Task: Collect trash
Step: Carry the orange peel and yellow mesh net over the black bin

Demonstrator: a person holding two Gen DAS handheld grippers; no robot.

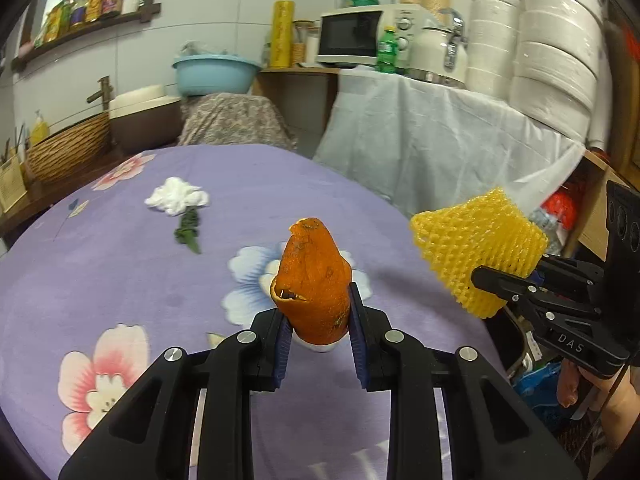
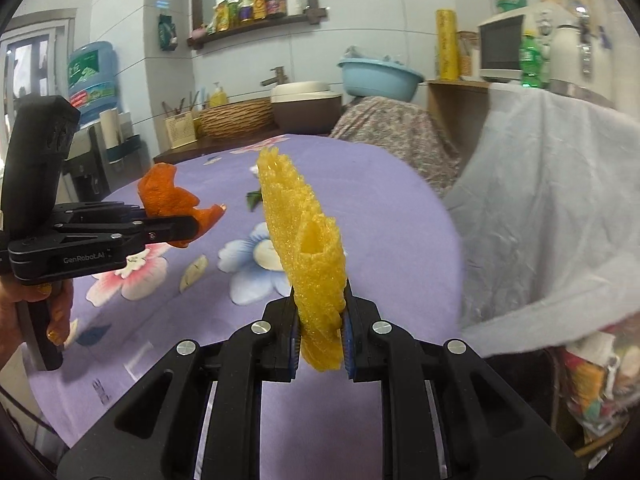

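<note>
A: Holding what, far left?

B: Left claw (image 1: 316, 334) clamped on a piece of orange peel (image 1: 312, 280), lifted clear of the surface (image 1: 120, 280) with its purple flowered cloth.

A: And to the right?

B: Right claw (image 2: 320, 340) pinched nearly closed on a yellow foam fruit net (image 2: 308, 248), also raised, out past the surface's right edge.

A: Step in hand?

B: Looks like the carry: both pieces picked up, neither dropped yet. Next move probably a swing further right and down toward the dark bin (image 1: 516, 344) glimpsed below the right claw, then a release of each piece over it. Bin mouth mostly hidden, so hard to judge the aim.

A: Left behind?

B: Crumpled white tissue (image 1: 178, 196) at far left on the cloth, a green stem or leaf scrap (image 1: 188, 230) touching its near side. Still to collect.

A: In the way?

B: White draped sheet (image 2: 540, 200) hanging close on the right, near the drop path; could snag the net. Two claws close together, so a risk of bumping. Blue basin (image 1: 216, 72), wicker basket (image 1: 68, 152) and microwave (image 1: 352, 36) well back, no trouble.
</note>
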